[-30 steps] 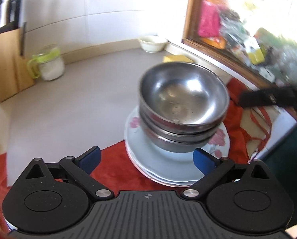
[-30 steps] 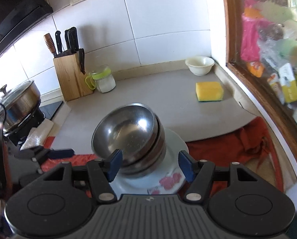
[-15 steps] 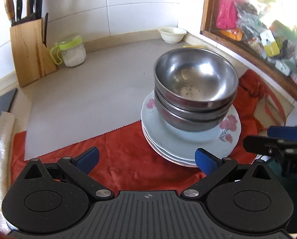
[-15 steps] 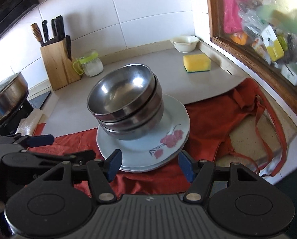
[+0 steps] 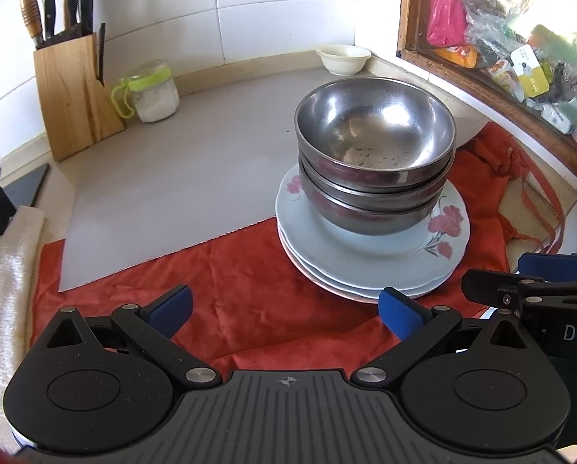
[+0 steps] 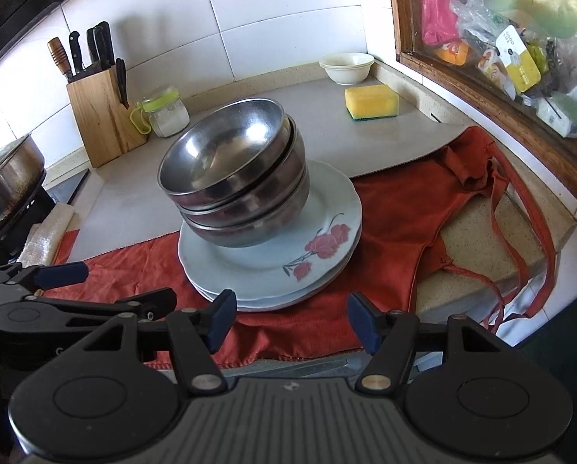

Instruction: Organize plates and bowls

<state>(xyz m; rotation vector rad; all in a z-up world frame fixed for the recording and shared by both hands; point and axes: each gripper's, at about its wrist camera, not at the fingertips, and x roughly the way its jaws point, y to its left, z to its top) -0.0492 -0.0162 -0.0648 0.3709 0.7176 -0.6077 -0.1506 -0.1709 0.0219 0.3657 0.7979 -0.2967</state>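
Three nested steel bowls (image 5: 373, 162) (image 6: 238, 178) stand on a stack of white flowered plates (image 5: 369, 266) (image 6: 327, 255), which rests on a red cloth (image 5: 230, 290) (image 6: 404, 224). My left gripper (image 5: 284, 309) is open and empty, in front of and left of the stack. My right gripper (image 6: 292, 319) is open and empty, just in front of the plates' near rim. The right gripper also shows at the right edge of the left wrist view (image 5: 528, 278); the left gripper shows at the left edge of the right wrist view (image 6: 75, 290).
A grey counter mat (image 5: 164, 185) lies behind the cloth. A knife block (image 5: 72, 92), a lidded jar (image 5: 153, 92), a cream bowl (image 6: 346, 67) and a yellow sponge (image 6: 371, 102) stand at the back. A pot (image 6: 6, 181) is at left, a window ledge at right.
Both grippers have drawn back from the bowl stack toward the counter's front edge. The bowls and plates stay put on the cloth. Both grippers remain open.
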